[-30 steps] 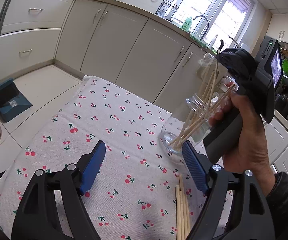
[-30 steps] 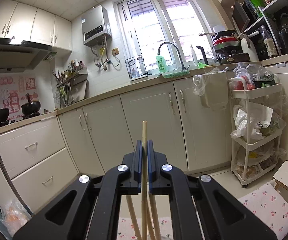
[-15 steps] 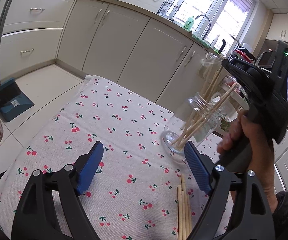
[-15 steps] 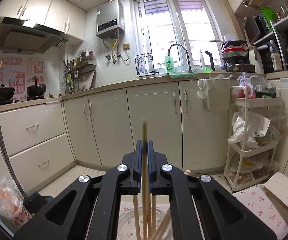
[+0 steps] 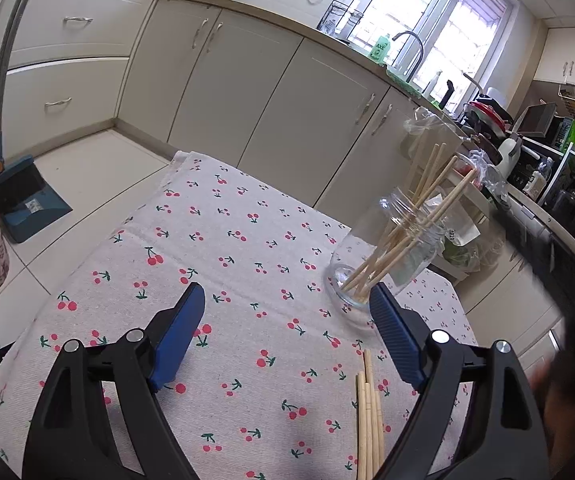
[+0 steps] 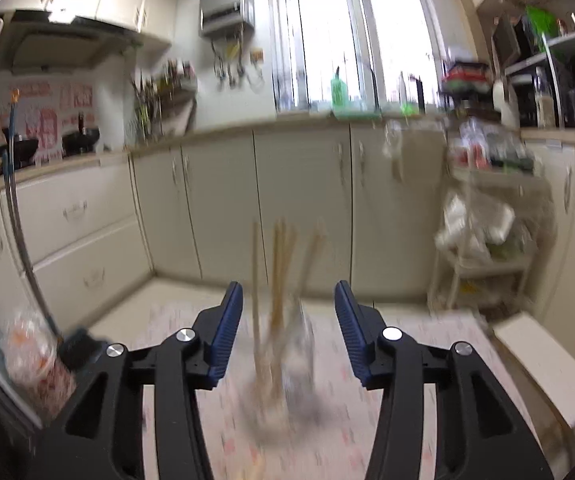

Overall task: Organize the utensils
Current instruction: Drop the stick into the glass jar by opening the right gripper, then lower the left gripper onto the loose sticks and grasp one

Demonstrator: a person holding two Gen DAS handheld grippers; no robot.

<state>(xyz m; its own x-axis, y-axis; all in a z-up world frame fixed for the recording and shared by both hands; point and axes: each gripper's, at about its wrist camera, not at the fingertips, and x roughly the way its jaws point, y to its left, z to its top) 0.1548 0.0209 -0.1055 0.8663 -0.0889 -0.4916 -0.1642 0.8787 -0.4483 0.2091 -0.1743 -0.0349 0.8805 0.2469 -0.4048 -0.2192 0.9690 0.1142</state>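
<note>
Loose chopsticks (image 5: 369, 416) lie on counter (image 5: 223, 240), 5 o'clock from glass jar (image 5: 383, 256): light, stiff, slick; pinch mid-length. Left gripper (image 5: 287, 336) fingers spread, empty. Right gripper (image 6: 288, 328) fingers just opening, nothing gripped.

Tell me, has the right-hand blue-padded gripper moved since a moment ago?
Yes. The right gripper has pulled back from the clear glass jar, which has come into view against the cabinets; its jaws have just been opening, nothing between them.

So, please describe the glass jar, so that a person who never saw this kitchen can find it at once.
On the table with the cherry-print cloth, look at the far right corner. The glass jar stands there, clear, with several wooden chopsticks leaning out of its mouth. The other chopsticks lie flat on the cloth, nearer the camera.
</note>
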